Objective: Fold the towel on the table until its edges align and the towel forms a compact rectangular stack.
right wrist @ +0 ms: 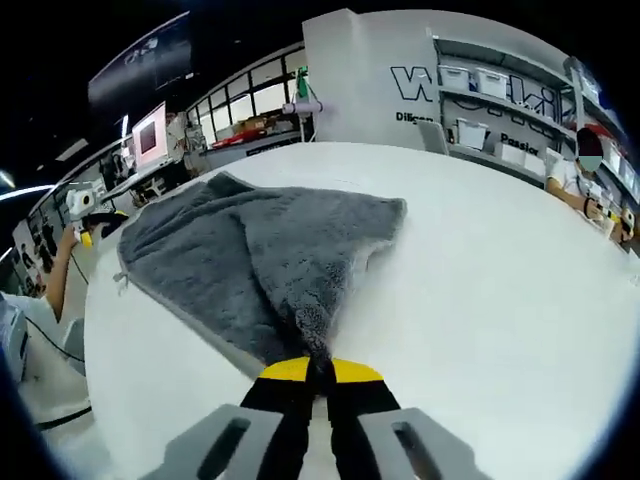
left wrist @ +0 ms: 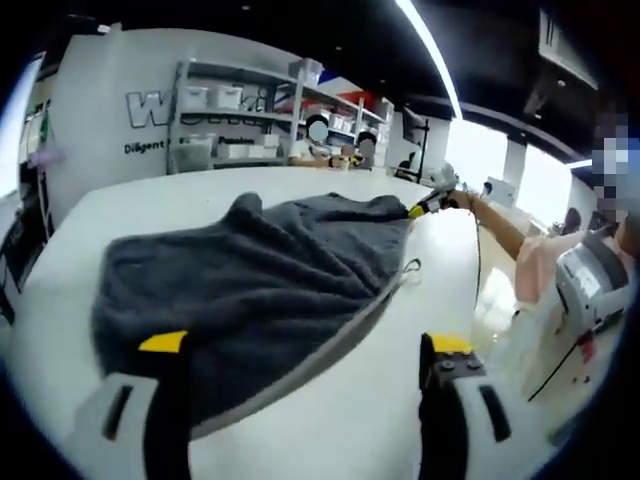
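so right gripper (right wrist: pixel 318 382) pinches towel (right wrist: pixel 270 260) corner at 6 o'clock, left gripper (left wrist: pixel 300 350) spread open over table (left wrist: pixel 330 420); thin pinch may slip, fold skews.

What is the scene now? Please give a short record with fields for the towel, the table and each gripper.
towel: dark grey towel, lying rumpled on the table, partly folded over itself, edges not aligned
table: white table
left gripper: left gripper, jaws apart, above the near edge of the towel, holding nothing
right gripper: right gripper, jaws closed on a pinched corner of the towel
task state: fold not finished
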